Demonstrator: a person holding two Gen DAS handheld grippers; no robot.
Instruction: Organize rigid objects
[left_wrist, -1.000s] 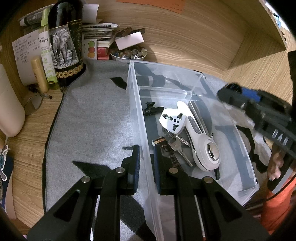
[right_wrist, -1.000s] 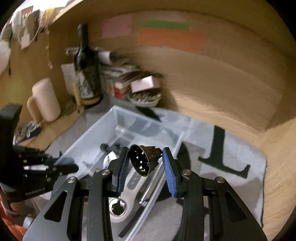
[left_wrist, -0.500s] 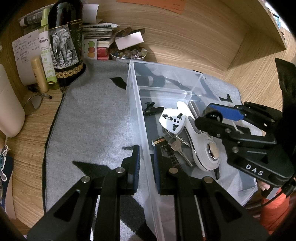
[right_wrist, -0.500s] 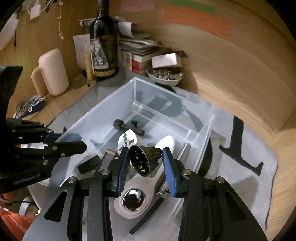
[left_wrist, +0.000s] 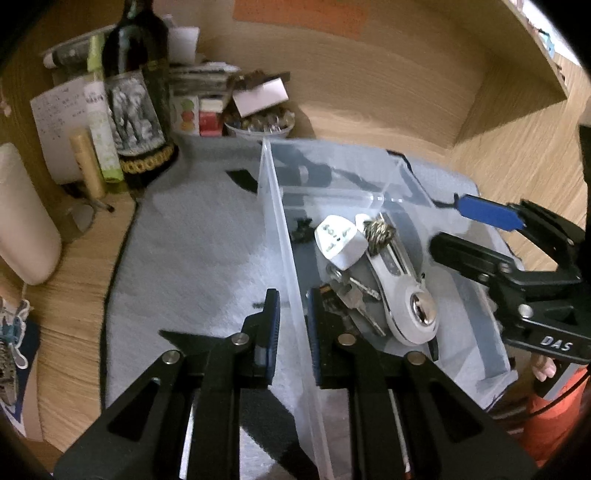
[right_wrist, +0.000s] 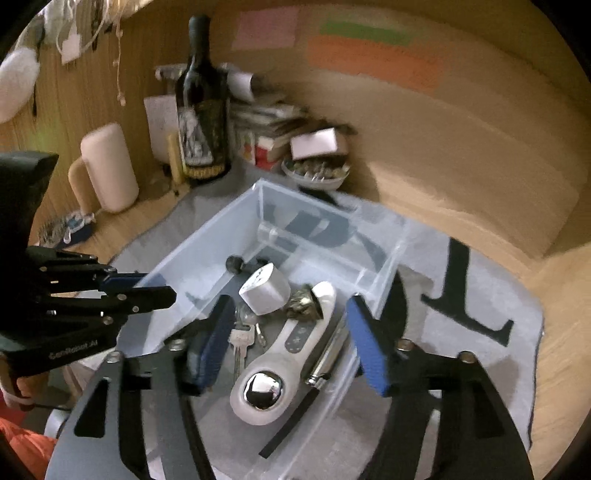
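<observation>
A clear plastic bin (left_wrist: 280, 236) (right_wrist: 207, 236) sits on a grey mat. My left gripper (left_wrist: 291, 325) is shut on the bin's left wall, one finger on each side. My right gripper (right_wrist: 291, 343) is open and empty above the bin; it also shows in the left wrist view (left_wrist: 476, 236). A small dark patterned cone-shaped object (left_wrist: 380, 234) (right_wrist: 304, 306) lies in the bin between a white travel adapter (left_wrist: 338, 242) (right_wrist: 264, 291) and a white handheld device (left_wrist: 406, 299) (right_wrist: 280, 362). Keys (right_wrist: 240, 339) lie beside them.
A wine bottle (left_wrist: 136, 92), tubes, stacked books and a bowl of small items (left_wrist: 258, 123) crowd the back by the wooden wall. A beige cylinder (right_wrist: 109, 166) stands at the left. A wooden shelf side rises at the right.
My right gripper opened and let go of the dark cone-shaped object, which now lies in the bin. The left gripper stayed clamped on the bin wall.
</observation>
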